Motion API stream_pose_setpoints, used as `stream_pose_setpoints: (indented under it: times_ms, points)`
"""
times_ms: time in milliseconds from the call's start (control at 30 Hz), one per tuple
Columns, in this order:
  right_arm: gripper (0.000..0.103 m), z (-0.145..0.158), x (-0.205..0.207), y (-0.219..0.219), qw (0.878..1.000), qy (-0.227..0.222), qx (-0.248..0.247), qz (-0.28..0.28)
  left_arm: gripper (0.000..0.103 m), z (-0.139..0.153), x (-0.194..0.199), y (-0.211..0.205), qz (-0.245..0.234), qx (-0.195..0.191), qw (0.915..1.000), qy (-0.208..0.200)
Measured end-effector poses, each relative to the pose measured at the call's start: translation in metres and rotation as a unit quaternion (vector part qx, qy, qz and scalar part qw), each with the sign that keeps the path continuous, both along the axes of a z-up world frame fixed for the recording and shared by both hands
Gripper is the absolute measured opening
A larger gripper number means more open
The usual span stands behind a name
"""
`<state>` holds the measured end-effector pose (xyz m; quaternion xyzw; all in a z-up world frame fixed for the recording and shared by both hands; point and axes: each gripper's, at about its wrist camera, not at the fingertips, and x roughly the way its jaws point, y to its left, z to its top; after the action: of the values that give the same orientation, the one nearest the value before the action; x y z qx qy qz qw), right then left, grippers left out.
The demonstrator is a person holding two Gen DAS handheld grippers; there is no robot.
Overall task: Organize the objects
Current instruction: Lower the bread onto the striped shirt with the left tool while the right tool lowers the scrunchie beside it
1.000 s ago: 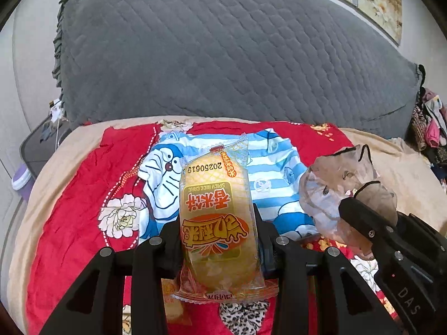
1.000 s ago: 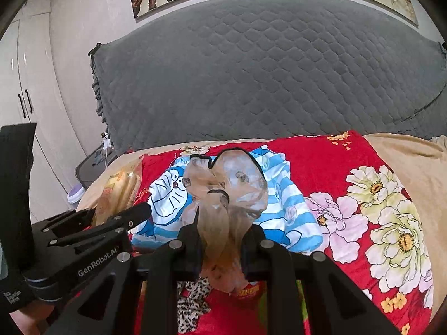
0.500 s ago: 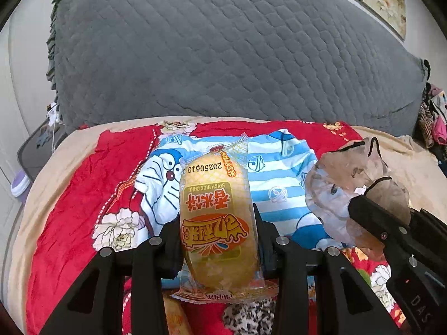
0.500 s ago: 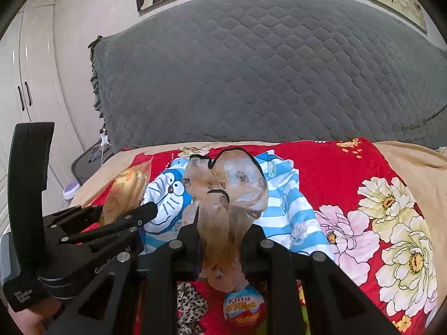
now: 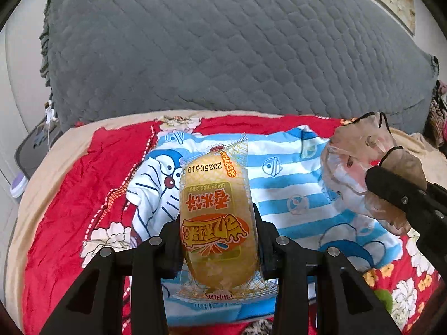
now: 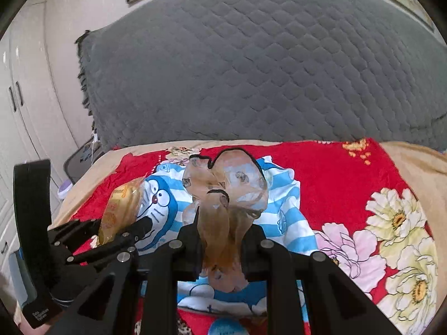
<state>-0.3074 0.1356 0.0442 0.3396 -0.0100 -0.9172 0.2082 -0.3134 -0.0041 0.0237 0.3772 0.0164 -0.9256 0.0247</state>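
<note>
Left gripper [image 5: 216,247] fingers clench upright snack packet [image 5: 216,217]; right gripper [image 6: 220,247] fingers clench sheer scrunchie [image 6: 226,195]

Both views evenly lit by soft, diffuse daylight; shadows faint. Strong fisheye bending with black vignette at corners. Slight blur throughout. Mild glare on the snack packet [image 5: 216,217] wrapper.

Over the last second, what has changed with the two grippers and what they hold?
Both grippers have travelled forward over the bed, so the Doraemon cloth now lies beneath them. The left gripper stays shut on the rice cake packet; the right gripper stays shut on the sheer scrunchie. Nothing released.
</note>
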Motion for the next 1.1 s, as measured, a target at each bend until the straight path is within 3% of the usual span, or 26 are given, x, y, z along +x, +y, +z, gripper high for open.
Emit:
stream_pose_setpoints:
  times_ms: [533,833,1100]
  points:
    - [0.021,-0.079,-0.046,-0.022,0.997,-0.072,0.033,-0.003,0.04,-0.061,-0.044,-0.003,0.002,0.0,0.9985,-0.054]
    - [0.021,-0.105,-0.061,-0.022,0.993,-0.111,0.034,-0.006,0.04,-0.079,-0.056,-0.001,-0.003,0.005,0.9973,-0.074]
    - [0.033,-0.113,-0.066,-0.024,0.989,-0.136,0.062,-0.001,0.044,-0.089,-0.058,-0.002,0.001,0.002,0.9967,-0.081]
